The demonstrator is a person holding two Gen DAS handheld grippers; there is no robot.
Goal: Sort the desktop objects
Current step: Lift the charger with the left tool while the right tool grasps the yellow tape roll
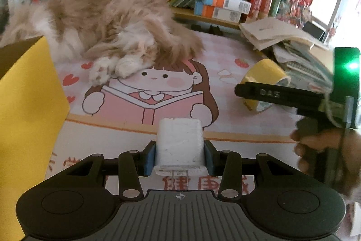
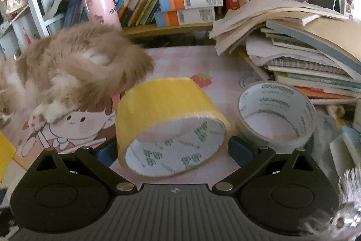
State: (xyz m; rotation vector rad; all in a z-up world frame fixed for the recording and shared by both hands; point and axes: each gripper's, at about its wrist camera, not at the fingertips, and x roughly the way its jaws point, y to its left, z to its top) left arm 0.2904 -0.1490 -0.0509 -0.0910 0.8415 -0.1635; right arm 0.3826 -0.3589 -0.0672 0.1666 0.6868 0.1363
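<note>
Books crowd the shelf behind a pink tabletop (image 1: 237,55). Left tongs (image 1: 179,157) clamp a white charger (image 1: 179,141); right tongs (image 2: 173,150) straddle, unclosed, the tilted yellow tape roll (image 2: 167,110), lower centre.

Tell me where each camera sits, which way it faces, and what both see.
Left wrist: behind the left gripper, facing the bookshelf; it clamps a white charger; the right gripper and hand show at right.
Right wrist: behind the right gripper, straddling the yellow tape roll.
Shared: the cat, yellow tape, pink cup.
</note>
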